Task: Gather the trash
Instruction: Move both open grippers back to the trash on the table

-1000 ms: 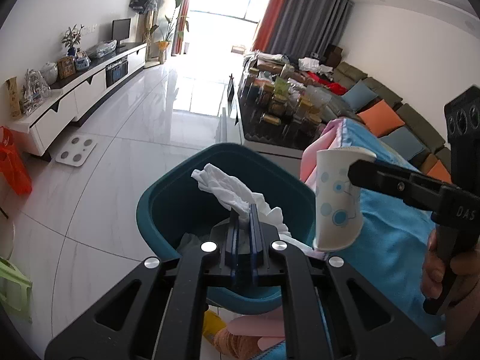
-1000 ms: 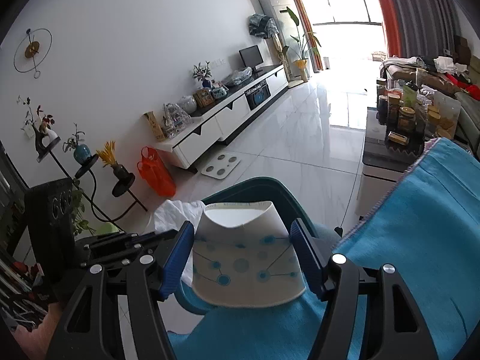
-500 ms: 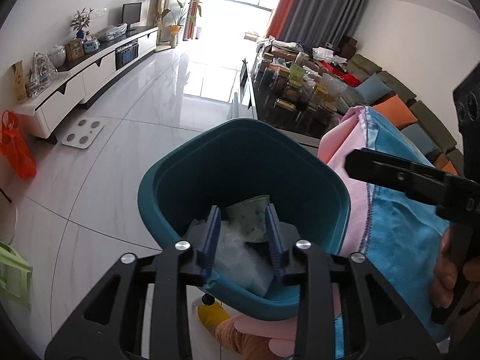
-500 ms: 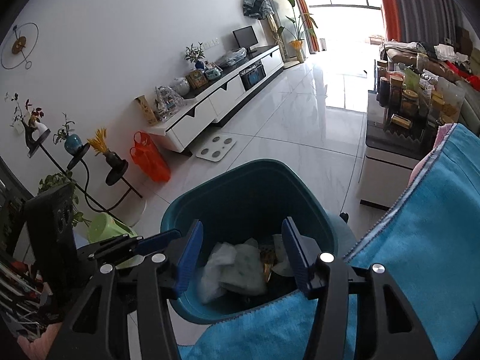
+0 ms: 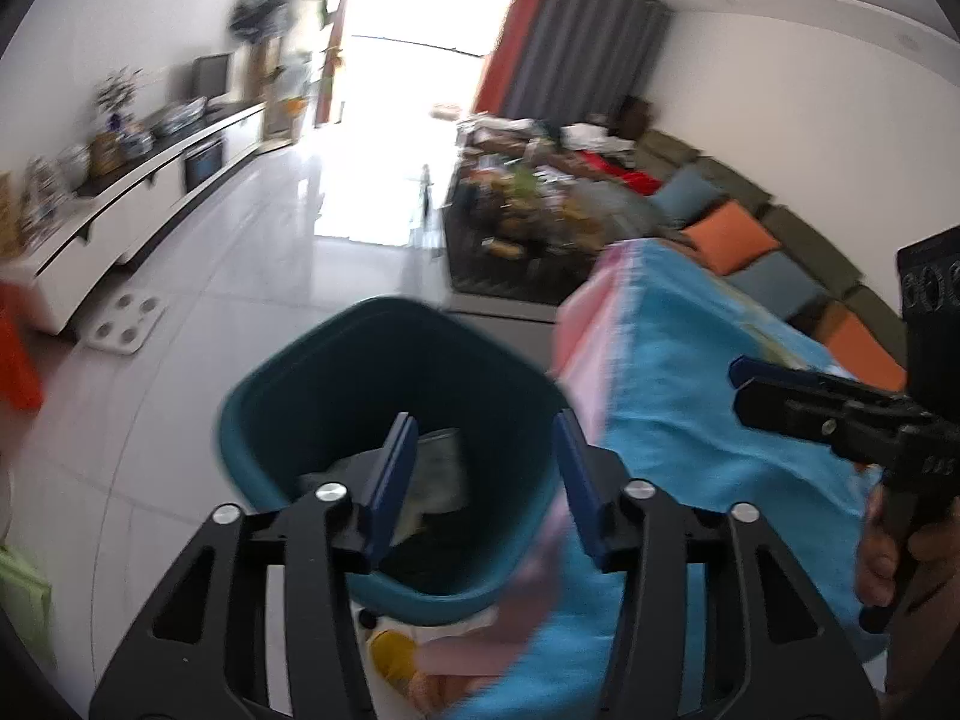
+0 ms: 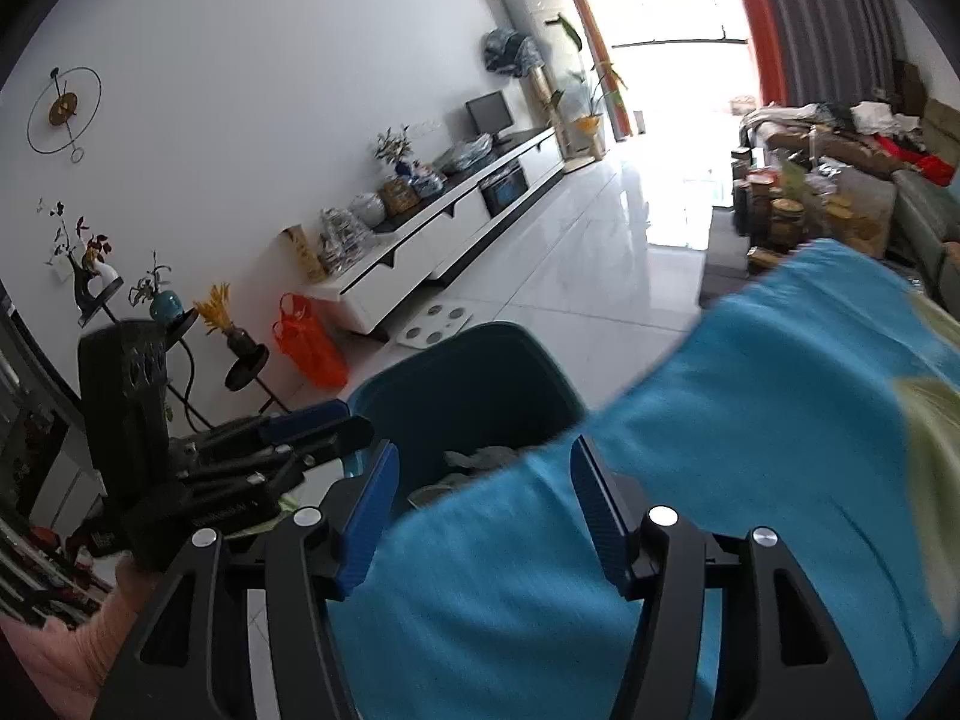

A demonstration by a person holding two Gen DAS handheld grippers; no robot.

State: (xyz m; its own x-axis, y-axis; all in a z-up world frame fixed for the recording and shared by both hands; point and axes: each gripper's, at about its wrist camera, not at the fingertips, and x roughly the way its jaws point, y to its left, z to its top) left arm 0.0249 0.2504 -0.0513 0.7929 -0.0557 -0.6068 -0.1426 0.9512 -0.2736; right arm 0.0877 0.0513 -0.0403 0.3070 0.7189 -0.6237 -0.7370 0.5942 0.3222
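Take the teal bin as your landmark: your left gripper hangs just above its near rim with nothing between the blue pads, and its jaws are opening, now at a middling spread. Your right gripper sits over the blue cloth beside the bin, also empty, its jaws parted and widening a little. The trash lies down inside the bin, pale crumpled pieces on the bottom, but you see only part of it in either view: in the left wrist view the left pad and the bin's near wall cover much of it, and in the right wrist view the edge of the blue cloth cuts across the bin's mouth so that only a grey scrap shows. Motion blur smears both pictures, so you cannot tell how many pieces are in there or what each one is. The bin's base is hidden behind your gripper frames. Beyond the bin, the low table of jars is too blurred to read, and your right hand is cut off at the picture's edge.
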